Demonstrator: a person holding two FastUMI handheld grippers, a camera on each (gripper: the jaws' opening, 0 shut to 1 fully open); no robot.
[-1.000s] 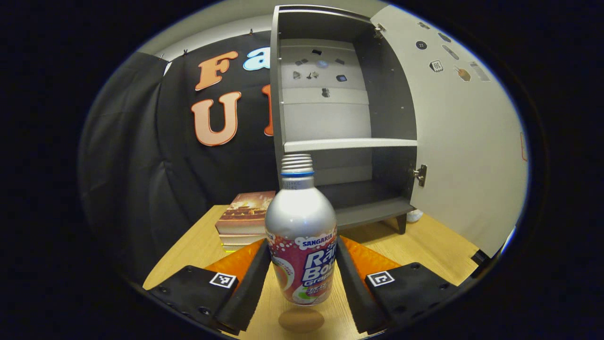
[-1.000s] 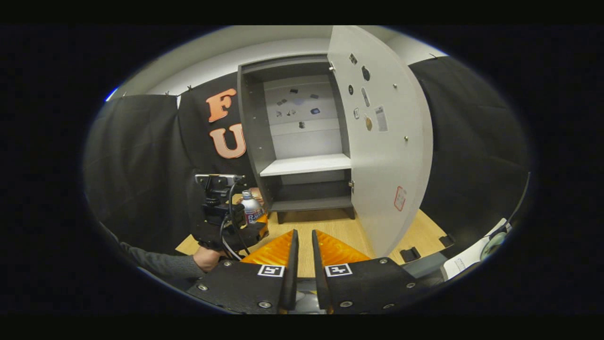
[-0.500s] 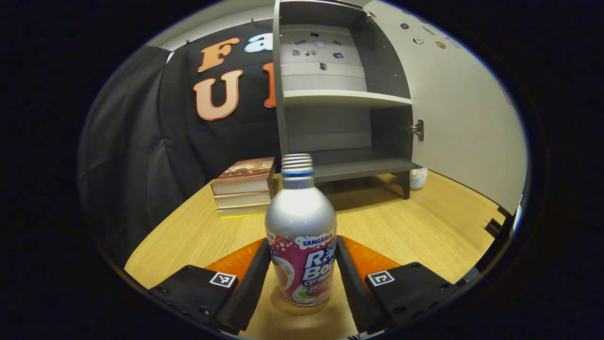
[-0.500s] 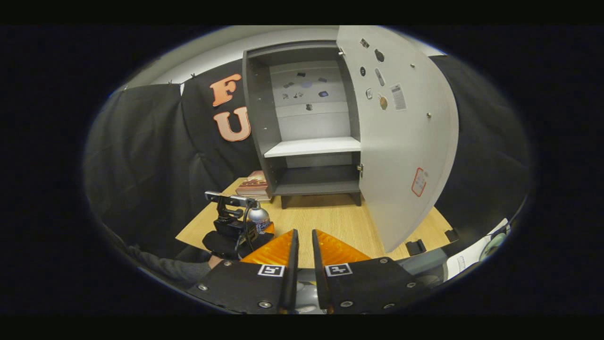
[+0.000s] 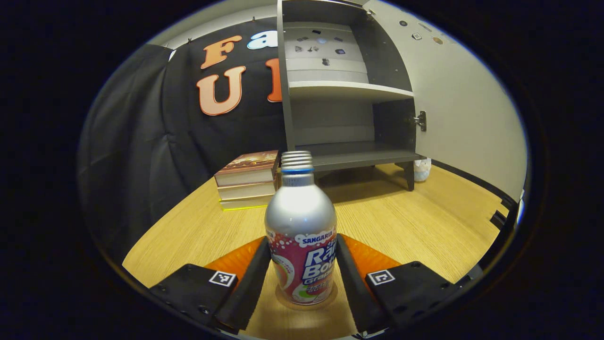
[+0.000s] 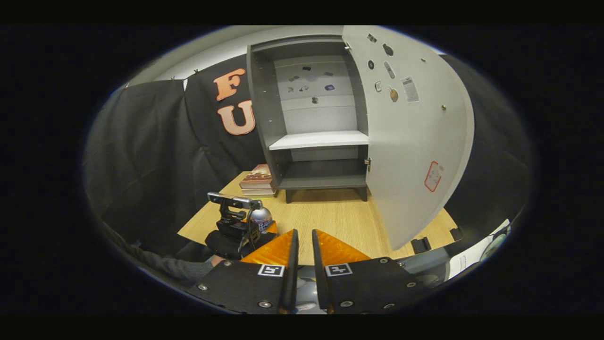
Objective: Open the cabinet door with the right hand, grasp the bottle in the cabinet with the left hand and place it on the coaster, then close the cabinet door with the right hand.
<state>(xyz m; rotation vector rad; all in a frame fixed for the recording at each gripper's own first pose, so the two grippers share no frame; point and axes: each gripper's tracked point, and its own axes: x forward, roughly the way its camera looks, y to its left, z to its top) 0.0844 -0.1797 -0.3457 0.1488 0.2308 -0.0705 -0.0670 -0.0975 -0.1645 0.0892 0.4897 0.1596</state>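
Now the left gripper has its jaws pinching the bottle, upright at lower centre, its base on the coaster. The right gripper, jaws almost together on nothing, is nearer the open cabinet door, upper right.

The bottle wears a printed label: a brand line in small capitals across its top edge, larger white lettering on blue below it, finer print lower down too small to make out; each finger of the left claw bears a square black-and-white coded marker, no letters; the right claw carries the same pair; the cabinet door holds small stickers and a red-outlined one, all illegible.
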